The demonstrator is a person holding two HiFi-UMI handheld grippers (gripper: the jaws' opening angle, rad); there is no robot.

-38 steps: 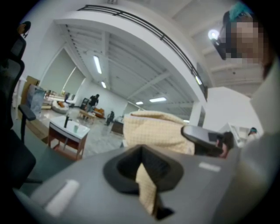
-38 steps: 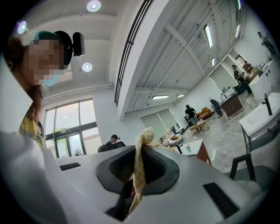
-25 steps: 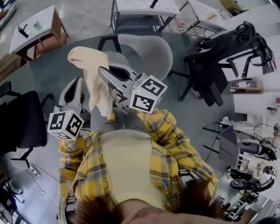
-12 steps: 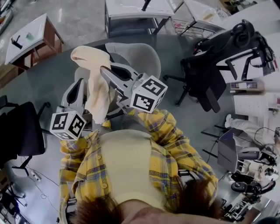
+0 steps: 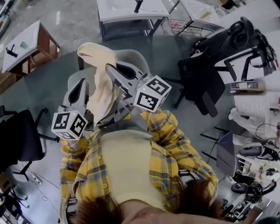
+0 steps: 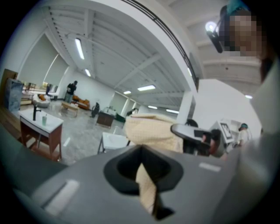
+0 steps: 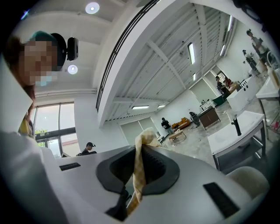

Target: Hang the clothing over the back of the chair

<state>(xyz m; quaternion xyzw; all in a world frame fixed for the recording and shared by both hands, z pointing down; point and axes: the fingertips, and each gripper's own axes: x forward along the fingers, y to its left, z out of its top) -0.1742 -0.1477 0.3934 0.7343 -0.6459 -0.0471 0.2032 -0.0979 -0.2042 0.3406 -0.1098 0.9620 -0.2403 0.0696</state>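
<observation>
A cream-coloured piece of clothing (image 5: 101,81) hangs bunched between my two grippers, in front of my chest. My left gripper (image 5: 84,84) is shut on a fold of the clothing (image 6: 146,188), seen pinched between its jaws in the left gripper view. My right gripper (image 5: 109,68) is shut on another strip of the clothing (image 7: 138,175), which stands up between its jaws. A grey shell chair (image 5: 141,61) stands just beyond and partly under the grippers; its seat is mostly hidden by them and the cloth.
A black office chair (image 5: 210,74) stands to the right, another black chair (image 5: 17,135) at the left edge. A white table (image 5: 127,11) is beyond the grey chair, a small wooden-legged table (image 5: 26,43) at upper left. A cluttered desk (image 5: 253,153) lies right.
Both grippers, still holding the clothing, have moved closer to the grey chair, which now lies partly beneath them. The grips have not changed.
</observation>
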